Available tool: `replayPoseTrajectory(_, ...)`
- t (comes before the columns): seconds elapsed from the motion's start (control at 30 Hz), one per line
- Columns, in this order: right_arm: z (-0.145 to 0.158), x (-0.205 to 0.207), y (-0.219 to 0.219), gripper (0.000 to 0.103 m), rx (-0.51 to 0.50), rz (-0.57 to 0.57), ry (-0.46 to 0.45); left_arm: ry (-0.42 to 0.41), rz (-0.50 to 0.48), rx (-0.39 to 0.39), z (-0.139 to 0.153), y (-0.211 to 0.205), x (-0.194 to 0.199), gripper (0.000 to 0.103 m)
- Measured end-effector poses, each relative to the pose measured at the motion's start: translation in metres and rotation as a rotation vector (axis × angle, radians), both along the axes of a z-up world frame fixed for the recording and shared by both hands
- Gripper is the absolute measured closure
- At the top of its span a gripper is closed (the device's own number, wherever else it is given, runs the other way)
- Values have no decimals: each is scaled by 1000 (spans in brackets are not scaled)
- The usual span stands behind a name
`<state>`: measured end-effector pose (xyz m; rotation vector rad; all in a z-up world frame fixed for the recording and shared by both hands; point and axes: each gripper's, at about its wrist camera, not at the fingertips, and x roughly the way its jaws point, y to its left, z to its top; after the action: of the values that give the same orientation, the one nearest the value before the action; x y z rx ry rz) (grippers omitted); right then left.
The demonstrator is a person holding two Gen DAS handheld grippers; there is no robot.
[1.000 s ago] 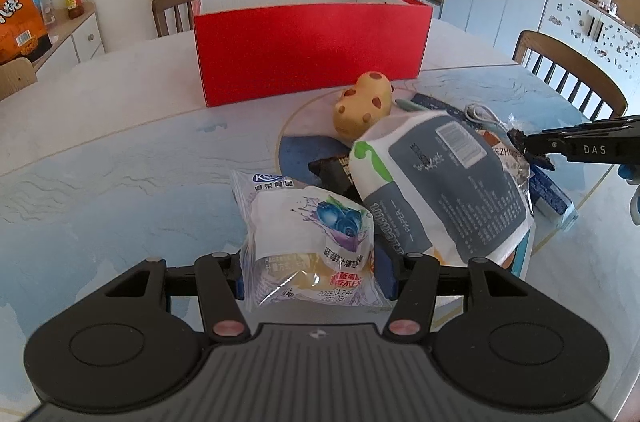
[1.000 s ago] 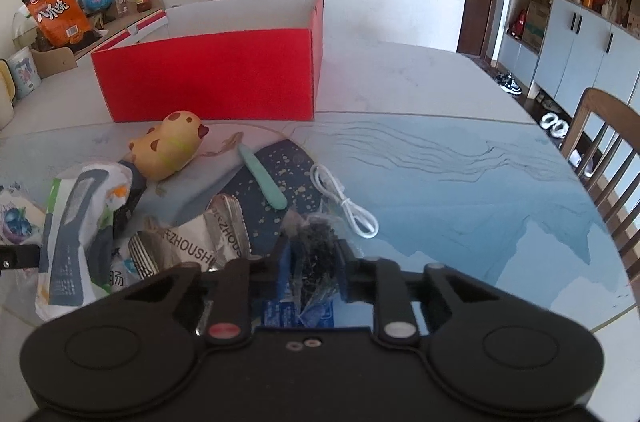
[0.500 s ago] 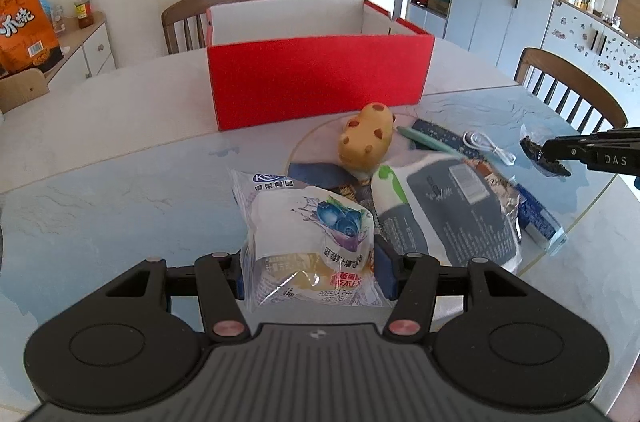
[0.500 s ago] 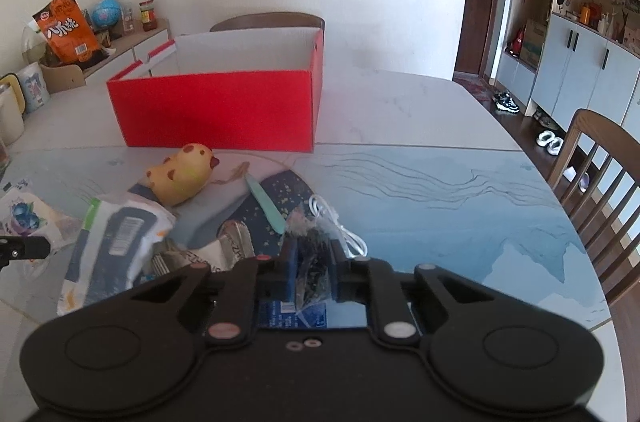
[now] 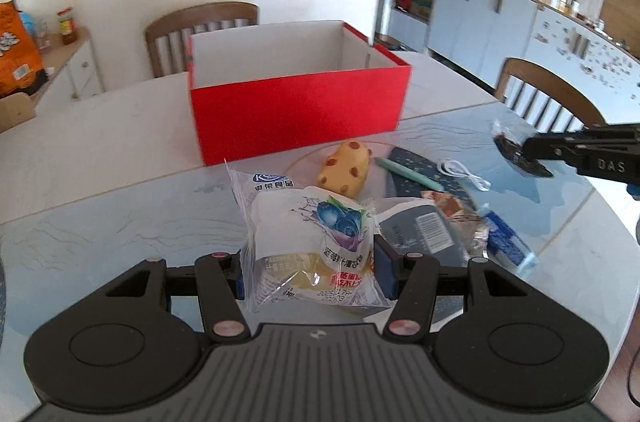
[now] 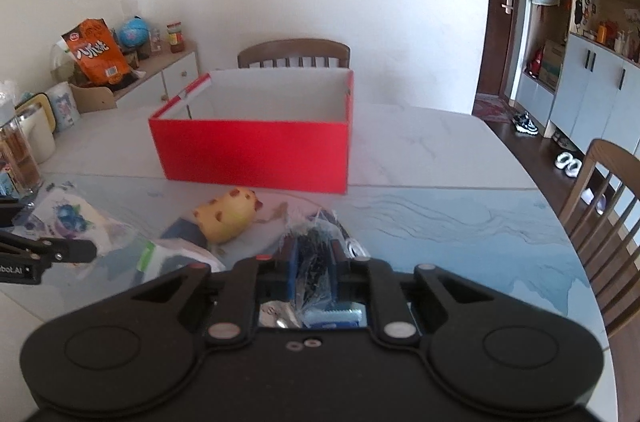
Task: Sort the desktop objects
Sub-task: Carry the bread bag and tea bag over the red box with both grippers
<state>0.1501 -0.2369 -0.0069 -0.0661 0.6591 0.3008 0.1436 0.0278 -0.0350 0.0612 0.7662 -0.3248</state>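
While the left gripper [image 5: 308, 272] clamps a blueberry-print bread packet [image 5: 310, 242], the right gripper [image 6: 313, 268] pinches a dark-filled clear bag [image 6: 312, 246].

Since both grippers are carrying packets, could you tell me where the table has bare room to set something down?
Bare tabletop lies right of the white cable, toward the chair, and left of the red box. It is crowded between the yellow toy and grey pouch.

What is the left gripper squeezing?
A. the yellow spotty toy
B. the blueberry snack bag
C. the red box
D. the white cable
B: the left gripper has its jaws shut on the blueberry snack bag, while the yellow spotty toy lies on the table.
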Motion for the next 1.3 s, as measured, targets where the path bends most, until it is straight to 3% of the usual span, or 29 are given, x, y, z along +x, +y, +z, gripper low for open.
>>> replayPoseTrajectory(0.4,33,19,19,88,17,35,-1,1,-62,-35,30,13,34,48)
replayPoseTrajectory(0.87,62,60,35,88,29,45,-13,-94,-107,-10,64,23,93,48)
replayPoseTrajectory(1.3,73,109,59,88,14,73,2,-89,-157,4,71,23,152,48)
